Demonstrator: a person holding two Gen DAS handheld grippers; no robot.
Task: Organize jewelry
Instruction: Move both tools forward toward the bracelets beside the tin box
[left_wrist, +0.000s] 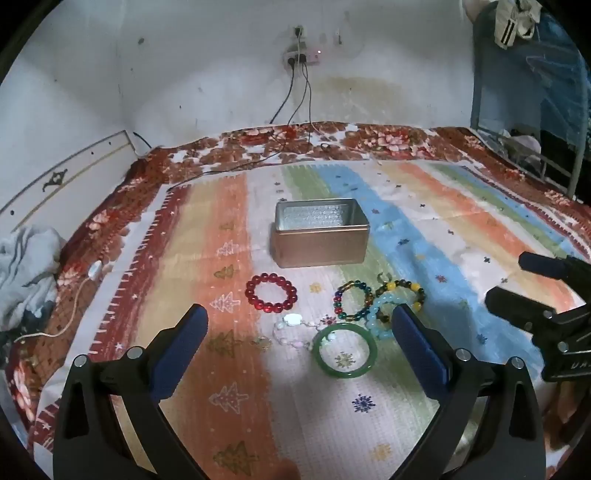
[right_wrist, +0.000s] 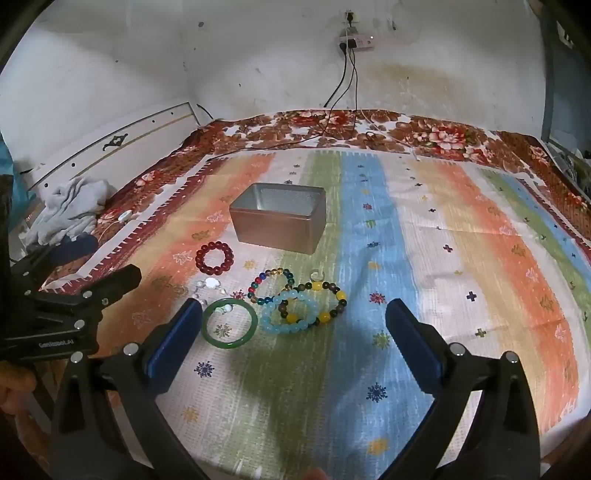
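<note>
So metal tin (left_wrist: 320, 232) sits open-top up, long axis left-right, behind bracelets (left_wrist: 354, 306).

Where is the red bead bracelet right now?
In both views the red bead bracelet lies alone on the striped cloth, just in front of the tin box, left of the other bracelets.

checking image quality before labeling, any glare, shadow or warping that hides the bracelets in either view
Left wrist view: a bright glare patch washes out the pale bracelet beside the green bangle; fisheye bends the walls. Right wrist view: more even light, soft shadow under the open right gripper, the light blue bracelet stays legible; edges curve and darken.
</note>
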